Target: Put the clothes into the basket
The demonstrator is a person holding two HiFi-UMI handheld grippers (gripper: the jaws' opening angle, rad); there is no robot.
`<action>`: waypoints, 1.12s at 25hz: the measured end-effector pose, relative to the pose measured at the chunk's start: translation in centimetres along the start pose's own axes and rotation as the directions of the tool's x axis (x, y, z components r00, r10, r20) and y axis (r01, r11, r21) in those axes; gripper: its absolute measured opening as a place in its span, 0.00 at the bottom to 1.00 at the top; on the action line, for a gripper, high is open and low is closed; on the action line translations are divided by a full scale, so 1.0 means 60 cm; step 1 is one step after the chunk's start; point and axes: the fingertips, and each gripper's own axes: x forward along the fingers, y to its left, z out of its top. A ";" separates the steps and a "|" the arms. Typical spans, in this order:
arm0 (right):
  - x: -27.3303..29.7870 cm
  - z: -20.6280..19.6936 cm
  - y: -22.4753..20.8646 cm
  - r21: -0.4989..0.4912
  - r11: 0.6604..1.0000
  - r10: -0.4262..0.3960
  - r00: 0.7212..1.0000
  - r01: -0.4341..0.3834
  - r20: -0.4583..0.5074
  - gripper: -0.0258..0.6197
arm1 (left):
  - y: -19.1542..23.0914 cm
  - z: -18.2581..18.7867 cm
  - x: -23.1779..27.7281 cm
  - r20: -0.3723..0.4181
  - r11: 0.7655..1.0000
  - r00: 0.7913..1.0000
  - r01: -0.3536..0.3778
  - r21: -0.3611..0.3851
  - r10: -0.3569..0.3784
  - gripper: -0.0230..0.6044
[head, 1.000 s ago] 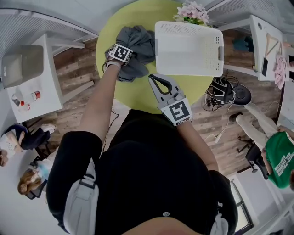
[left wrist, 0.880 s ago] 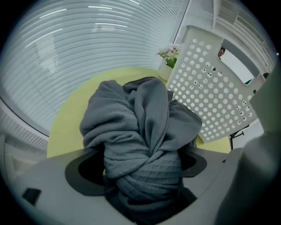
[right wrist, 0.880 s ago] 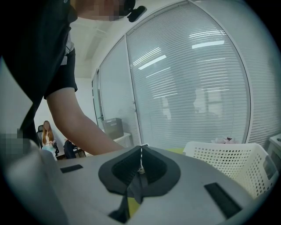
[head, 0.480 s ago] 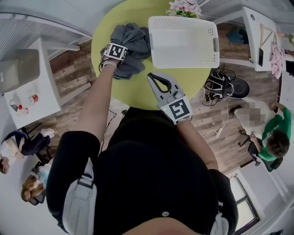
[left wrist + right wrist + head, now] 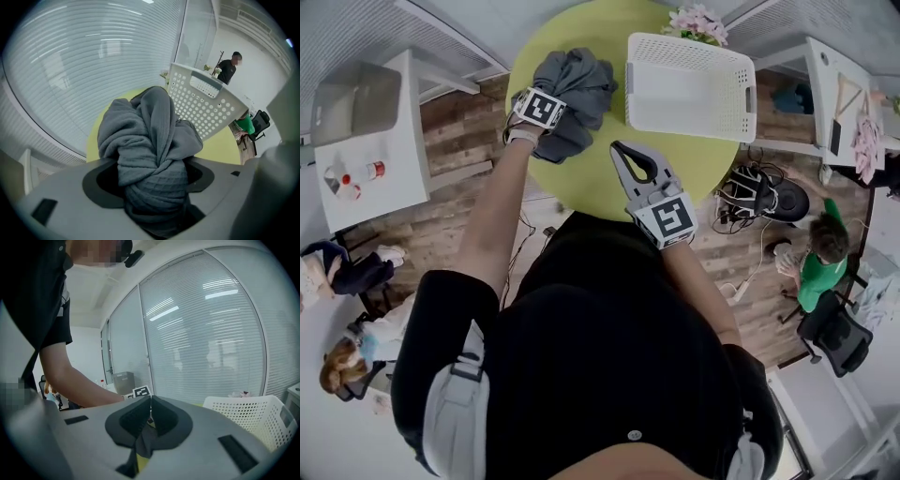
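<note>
Left gripper [image 5: 546, 114]: jaws, just closing in, clamped on the grey cloth [image 5: 577, 80], which we find bunched just left of the basket [image 5: 689, 94]. Right gripper [image 5: 619, 148]: jaws together, empty; we log it nearer us than the basket.

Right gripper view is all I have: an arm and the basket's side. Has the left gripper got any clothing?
Observer: Yes, the left gripper has just been closing its jaws on a bunched grey garment and grips it.
Operator: Anything in the basket yet?
Observer: No, the white basket is empty in the head view.
Operator: Where is the garment from it?
Observer: Just left of it in the head view, over the yellow-green table.
</note>
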 end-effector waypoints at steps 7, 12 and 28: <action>0.002 0.027 0.010 -0.034 0.999 0.038 0.999 -0.037 0.038 0.08 | -0.009 0.033 -0.112 0.089 0.997 0.995 -0.046 0.064 0.040 0.59; 0.008 0.048 0.013 -0.061 0.994 0.096 0.993 -0.092 0.069 0.08 | -0.021 0.068 -0.189 0.100 0.988 0.992 -0.088 0.129 0.076 0.59; -0.058 0.089 -0.063 -0.046 0.994 0.108 0.983 -0.102 0.148 0.08 | -0.146 0.254 -0.320 0.174 0.928 0.983 -0.114 0.355 0.054 0.59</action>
